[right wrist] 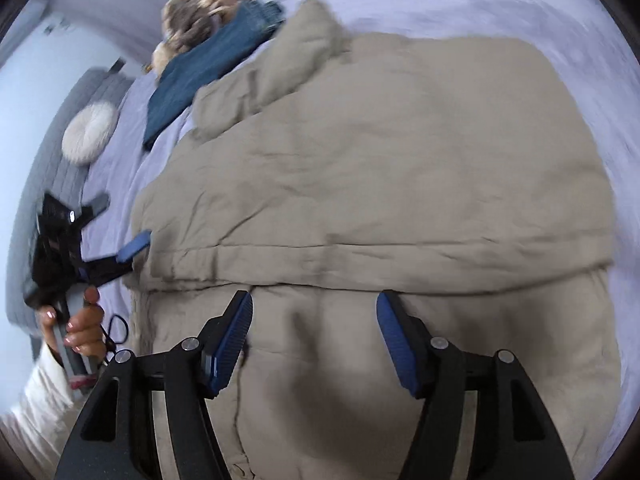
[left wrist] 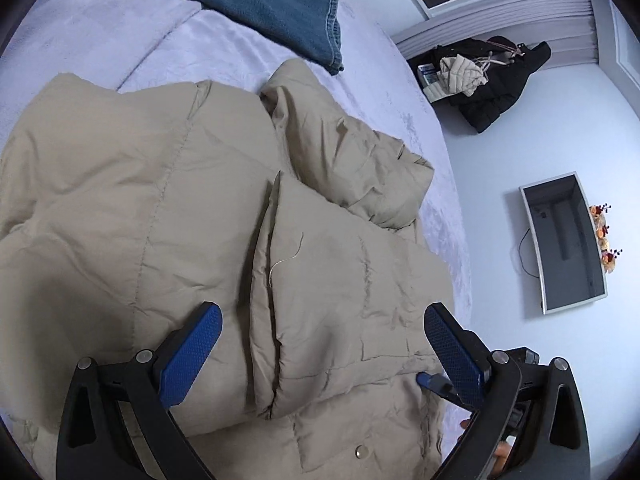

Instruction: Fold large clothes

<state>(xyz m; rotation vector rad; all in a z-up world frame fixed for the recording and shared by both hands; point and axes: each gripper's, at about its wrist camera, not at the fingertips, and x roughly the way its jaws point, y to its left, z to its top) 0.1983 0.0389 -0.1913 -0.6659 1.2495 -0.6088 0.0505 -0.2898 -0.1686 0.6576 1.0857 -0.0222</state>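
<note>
A large beige puffer coat (left wrist: 168,208) lies on a pale lilac bed (left wrist: 224,40), partly folded, with a sleeve or flap laid over its middle. It fills the right wrist view (right wrist: 380,168) too. My left gripper (left wrist: 322,316) is open just above the coat, its blue pads apart and holding nothing. My right gripper (right wrist: 314,300) is open over the coat's lower part, also holding nothing. In the right wrist view the left gripper (right wrist: 134,246) shows at the coat's left edge, held by a hand. The right gripper's blue fingertip shows in the left wrist view (left wrist: 426,380) at the coat's right edge.
Folded blue jeans (left wrist: 260,0) lie on the bed beyond the coat, also in the right wrist view (right wrist: 204,64). A furry brown item (right wrist: 204,8) and a round white cushion (right wrist: 90,134) lie further off. A black coat pile (left wrist: 496,80) and a grey tray (left wrist: 564,240) sit on the floor.
</note>
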